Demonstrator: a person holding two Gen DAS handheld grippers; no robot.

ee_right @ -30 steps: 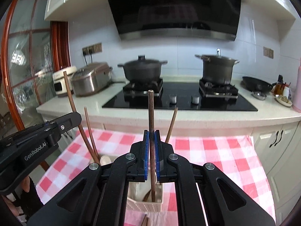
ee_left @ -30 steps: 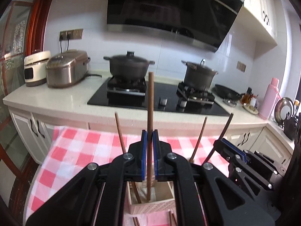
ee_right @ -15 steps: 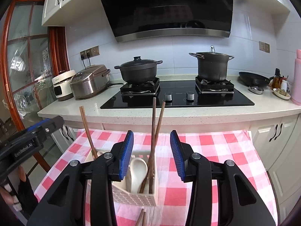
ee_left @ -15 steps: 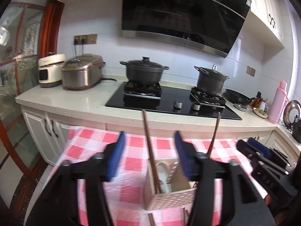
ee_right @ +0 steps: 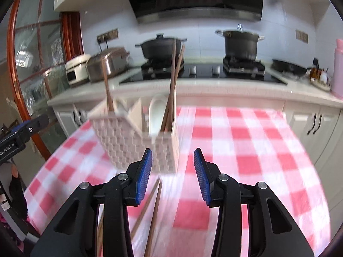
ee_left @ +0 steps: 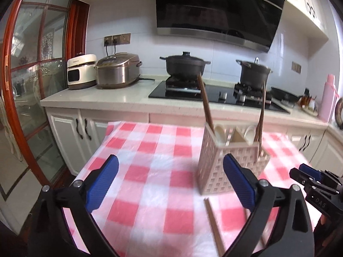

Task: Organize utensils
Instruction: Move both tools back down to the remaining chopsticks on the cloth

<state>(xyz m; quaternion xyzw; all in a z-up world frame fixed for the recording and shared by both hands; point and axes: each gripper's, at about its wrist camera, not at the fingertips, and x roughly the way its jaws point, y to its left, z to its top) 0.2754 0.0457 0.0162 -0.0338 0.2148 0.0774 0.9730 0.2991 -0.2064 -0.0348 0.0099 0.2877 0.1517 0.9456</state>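
A: Utensils are sitting in a white lattice caddy (ee_left: 232, 165) on the pink checked tablecloth (ee_left: 150, 171): one brown chopstick (ee_left: 205, 102) is leaning in its left compartment, a pair (ee_left: 261, 117) is standing in the right.

B: The right wrist view is showing more of the inside: a white spoon (ee_right: 156, 115) is lying beside that pair (ee_right: 172, 90), which the other camera is giving only as pale rims.

A: And the loose ones?

B: Two chopsticks (ee_right: 153, 209) are lying flat on the cloth in front of the caddy, under the right gripper (ee_right: 173, 176). The left view is catching just one (ee_left: 214, 227) clearly.

A: The left gripper (ee_left: 170, 181) is opening, its blue pads spreading wide with nothing between them.

B: The right one is standing partly open, also gripping nothing. Each camera is catching the other gripper at its frame edge.

A: Behind, two dark pots (ee_left: 184, 65) are sitting on the hob.
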